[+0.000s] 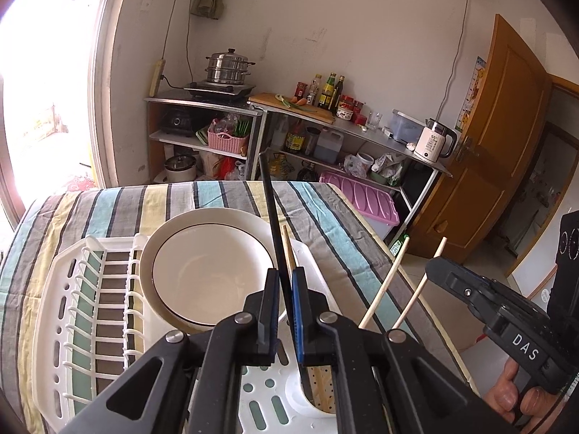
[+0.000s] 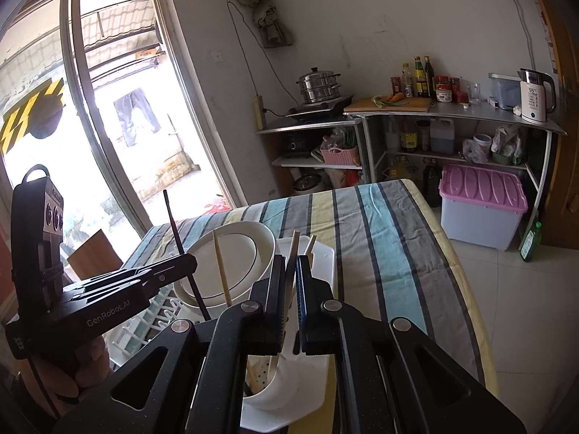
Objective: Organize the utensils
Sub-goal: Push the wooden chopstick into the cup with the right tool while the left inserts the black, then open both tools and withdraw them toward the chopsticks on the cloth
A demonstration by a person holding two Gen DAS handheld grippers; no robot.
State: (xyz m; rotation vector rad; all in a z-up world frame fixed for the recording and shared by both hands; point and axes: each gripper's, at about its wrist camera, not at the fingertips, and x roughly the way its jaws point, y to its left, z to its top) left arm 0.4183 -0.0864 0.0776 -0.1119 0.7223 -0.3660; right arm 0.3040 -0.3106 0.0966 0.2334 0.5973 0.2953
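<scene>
My left gripper [image 1: 286, 271] is shut on a black chopstick [image 1: 269, 202] that points up and away, its lower end in the white utensil cup [image 1: 300, 398]. A wooden chopstick [image 1: 287, 246] stands just behind it in the cup. The right gripper [image 2: 289, 258] is shut on pale wooden chopsticks [image 2: 295, 244] that slant down into the same cup [image 2: 289, 379]. The cup sits at the corner of a white dish rack [image 1: 54, 289]. In the left wrist view the right gripper [image 1: 430, 267] reaches in from the right, with two wooden chopsticks [image 1: 387, 282] slanting up beside it.
White plates and a bowl [image 1: 202, 271] lean in the rack, close to the left of the cup. The rack rests on a table with a striped cloth [image 1: 325, 209]. Metal shelves [image 2: 452, 108] with bottles and a kettle, and a pink-lidded bin [image 2: 481, 188], stand beyond the table.
</scene>
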